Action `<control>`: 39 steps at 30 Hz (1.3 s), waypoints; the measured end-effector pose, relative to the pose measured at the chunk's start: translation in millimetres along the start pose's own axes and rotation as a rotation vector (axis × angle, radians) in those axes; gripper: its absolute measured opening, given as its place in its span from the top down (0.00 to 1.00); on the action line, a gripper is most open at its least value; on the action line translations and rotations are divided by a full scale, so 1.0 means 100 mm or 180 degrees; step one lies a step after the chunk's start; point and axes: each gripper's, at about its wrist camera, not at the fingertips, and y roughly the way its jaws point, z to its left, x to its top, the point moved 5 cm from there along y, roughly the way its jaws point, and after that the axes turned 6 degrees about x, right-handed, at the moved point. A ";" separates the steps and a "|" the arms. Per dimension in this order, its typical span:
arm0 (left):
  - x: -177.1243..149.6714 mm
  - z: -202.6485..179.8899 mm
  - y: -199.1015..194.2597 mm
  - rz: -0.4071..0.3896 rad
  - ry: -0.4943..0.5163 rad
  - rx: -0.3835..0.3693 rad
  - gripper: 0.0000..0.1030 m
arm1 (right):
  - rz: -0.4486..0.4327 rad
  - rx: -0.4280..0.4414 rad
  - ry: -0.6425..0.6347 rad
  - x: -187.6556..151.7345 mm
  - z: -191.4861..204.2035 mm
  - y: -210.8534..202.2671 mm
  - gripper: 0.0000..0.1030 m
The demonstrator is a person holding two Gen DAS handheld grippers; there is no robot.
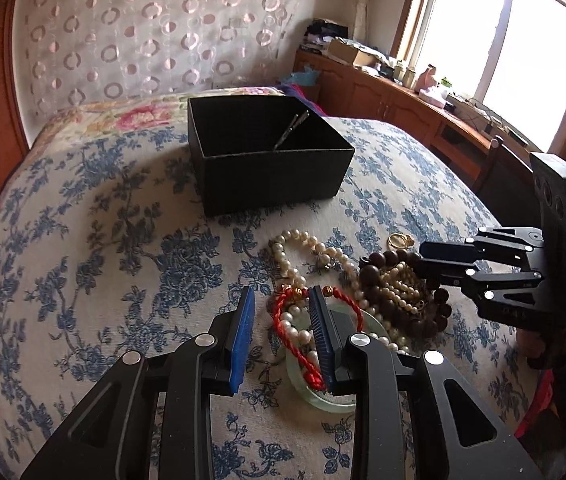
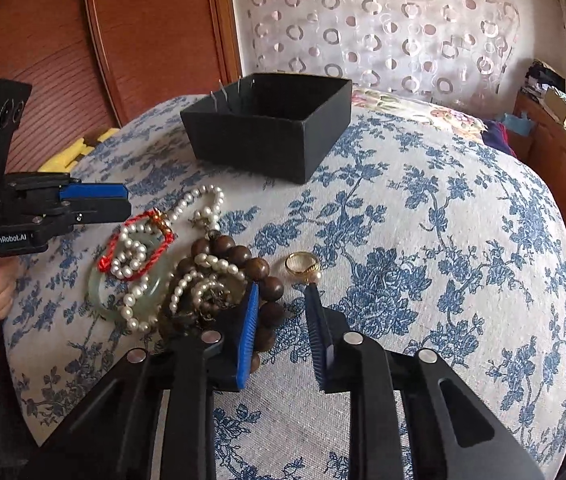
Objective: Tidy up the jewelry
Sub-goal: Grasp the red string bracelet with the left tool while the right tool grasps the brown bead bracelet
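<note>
A: We start closest in, with our left gripper [image 1: 281, 294] and its blue-padded fingers spread apart, nothing between them. The right pad lies over the pale green translucent jade bangle [image 1: 303, 390], and the twisted red cord bracelet [image 1: 289, 330] sits in the gap below.

B: And from our side, the right gripper [image 2: 281, 292] is released too, jaws parted and grasping nothing. Its left finger [image 2: 249, 334] overlaps the dark brown wooden bead bracelet [image 2: 243, 258], though we cannot tell whether it touches.

A: Just beyond that right tip we have the gold ring [image 2: 302, 264], lying on the blue-and-cream floral bedspread [image 2: 443, 240], slightly apart from the heap.

B: The heap itself is a tangle. A white pearl necklace [image 2: 203, 204] loops across the bangle, the red cord and the wooden beads, all touching or overlapping.

A: We also see small cream beads [image 1: 401, 284] piled on the wooden ones, with a dark metal piece among them, too tangled to make out.

B: Farther back stands the open black rectangular box [image 1: 267, 160], well apart from the jewelry. Thin silvery pins [image 1: 292, 130] lean against its inner wall.

A: And farthest, the sheer curtain with pink circles [image 1: 143, 32] hangs behind the bed.
</note>
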 end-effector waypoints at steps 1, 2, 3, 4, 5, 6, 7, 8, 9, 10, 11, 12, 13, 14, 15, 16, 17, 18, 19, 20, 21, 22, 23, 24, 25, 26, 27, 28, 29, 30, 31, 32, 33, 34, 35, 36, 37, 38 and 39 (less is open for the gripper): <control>0.01 -0.01 0.03 0.0020 -0.0002 -0.0027 0.74 | -0.0003 0.0004 0.0005 0.00 0.00 0.00 0.75; 0.01 -0.01 0.05 0.0038 -0.0005 -0.0034 0.74 | -0.0003 -0.0002 0.0003 0.00 0.00 0.00 0.75; 0.01 -0.01 0.08 0.0064 -0.0004 -0.0036 0.74 | -0.0003 -0.0003 0.0000 0.00 0.00 0.00 0.75; 0.02 0.00 0.12 0.0094 0.0000 -0.0034 0.74 | -0.0004 -0.0003 0.0001 0.00 0.00 0.01 0.75; 0.03 0.00 0.14 0.0117 0.0002 -0.0028 0.74 | -0.0004 -0.0004 0.0000 0.00 0.00 0.01 0.75; 0.04 0.00 0.17 0.0136 0.0005 -0.0026 0.74 | -0.0005 -0.0002 0.0003 0.00 0.00 0.01 0.75; 0.05 0.00 0.19 0.0149 0.0008 -0.0029 0.74 | -0.0001 -0.0008 -0.0001 0.00 0.00 0.01 0.75; 0.05 0.00 0.21 0.0168 0.0009 -0.0031 0.74 | 0.0000 -0.0008 -0.0004 0.00 0.00 0.01 0.75; 0.06 0.00 0.23 0.0185 0.0005 -0.0030 0.74 | 0.0001 -0.0012 -0.0010 0.00 0.01 0.01 0.75; 0.06 0.00 0.24 0.0197 0.0003 -0.0040 0.74 | 0.0000 -0.0013 -0.0010 0.00 0.00 0.01 0.75; 0.06 0.01 0.25 0.0204 0.0001 -0.0050 0.74 | 0.0000 -0.0008 -0.0005 0.00 0.00 0.01 0.75; 0.07 0.01 0.26 0.0210 -0.0004 -0.0069 0.74 | 0.0001 -0.0007 -0.0004 0.00 0.00 0.02 0.75; 0.07 0.00 0.27 0.0217 -0.0003 -0.0080 0.74 | 0.0000 -0.0005 -0.0002 0.00 0.00 0.02 0.75; 0.08 0.00 0.27 0.0216 0.0002 -0.0079 0.74 | 0.0000 -0.0006 -0.0001 0.00 0.00 0.01 0.75; 0.08 0.00 0.27 0.0212 0.0007 -0.0072 0.77 | 0.0000 -0.0006 -0.0001 0.00 0.01 0.01 0.75; 0.09 0.00 0.27 0.0208 0.0008 -0.0095 0.79 | 0.0000 -0.0006 -0.0004 0.00 0.01 0.01 0.75; 0.08 -0.01 0.26 0.0205 0.0009 -0.0122 0.86 | 0.0000 -0.0006 -0.0002 0.00 0.00 0.01 0.75; 0.08 -0.02 0.26 0.0202 0.0013 -0.0121 0.87 | 0.0000 -0.0004 -0.0001 0.00 0.00 0.01 0.75; 0.08 -0.02 0.25 0.0192 0.0022 -0.0106 0.88 | 0.0000 -0.0002 0.0002 0.00 0.00 0.01 0.75; 0.08 -0.02 0.23 0.0179 0.0031 -0.0099 0.93 | 0.0000 0.0004 0.0007 0.00 0.00 0.01 0.75; 0.09 -0.02 0.22 0.0168 0.0031 -0.0091 0.99 | 0.0000 0.0003 0.0008 0.00 0.01 0.01 0.75; 0.09 -0.02 0.21 0.0163 0.0026 -0.0086 0.99 | 0.0000 0.0005 0.0010 0.00 0.01 0.01 0.75; 0.10 -0.01 0.18 0.0129 0.0019 -0.0077 0.99 | 0.0000 0.0005 0.0009 0.00 0.01 0.01 0.75; 0.10 -0.01 0.15 0.0107 0.0021 -0.0073 0.99 | 0.0000 0.0003 0.0006 0.00 0.01 0.01 0.75; 0.10 -0.01 0.12 0.0079 0.0023 -0.0067 0.99 | 0.0000 0.0004 0.0005 0.00 0.01 0.01 0.75; 0.11 -0.01 0.09 0.0041 0.0021 -0.0057 0.99 | 0.0001 0.0002 0.0001 0.00 0.01 0.01 0.75; 0.11 -0.01 0.06 0.0014 0.0020 -0.0057 0.99 | 0.0002 0.0002 0.0000 0.00 0.00 0.01 0.75; 0.12 -0.01 0.02 -0.0011 0.0026 -0.0060 0.99 | 0.0001 0.0003 0.0001 0.00 0.00 0.01 0.75; 0.13 -0.01 0.00 -0.0030 0.0023 -0.0049 0.99 | 0.0001 0.0003 0.0003 0.00 0.00 0.01 0.75; 0.14 0.00 -0.02 -0.0054 0.0019 -0.0039 0.99 | 0.0000 0.0003 0.0003 0.00 0.00 0.01 0.76; 0.16 -0.01 -0.06 -0.0089 0.0018 -0.0036 0.99 | 0.0000 -0.0002 0.0000 0.00 0.01 0.01 0.76; 0.17 -0.01 -0.09 -0.0114 0.0017 -0.0034 0.99 | -0.0006 -0.0002 -0.0008 0.00 0.01 0.01 0.80; 0.19 -0.01 -0.12 -0.0145 0.0014 -0.0036 0.99 | -0.0004 0.0019 -0.0014 0.00 0.03 0.00 0.85; 0.21 -0.02 -0.17 -0.0184 0.0011 -0.0045 0.99 | 0.0000 0.0037 -0.0031 -0.01 0.05 0.00 0.85; 0.22 -0.03 -0.20 -0.0212 0.0012 -0.0049 0.99 | 0.0000 0.0028 -0.0060 -0.01 0.07 0.00 0.85; 0.24 -0.04 -0.24 -0.0245 0.0018 -0.0046 0.99 | -0.0006 0.0020 -0.0075 -0.01 0.08 -0.01 0.85; 0.25 -0.05 -0.27 -0.0268 0.0024 -0.0037 0.99 | -0.0022 0.0028 -0.0083 -0.01 0.10 -0.02 0.85; 0.27 -0.06 -0.30 -0.0306 0.0038 -0.0016 0.99 | -0.0036 0.0036 -0.0082 -0.01 0.11 -0.03 0.85; 0.29 -0.06 -0.33 -0.0336 0.0044 -0.0001 0.99 | -0.0072 0.0040 -0.0077 0.01 0.11 -0.06 0.85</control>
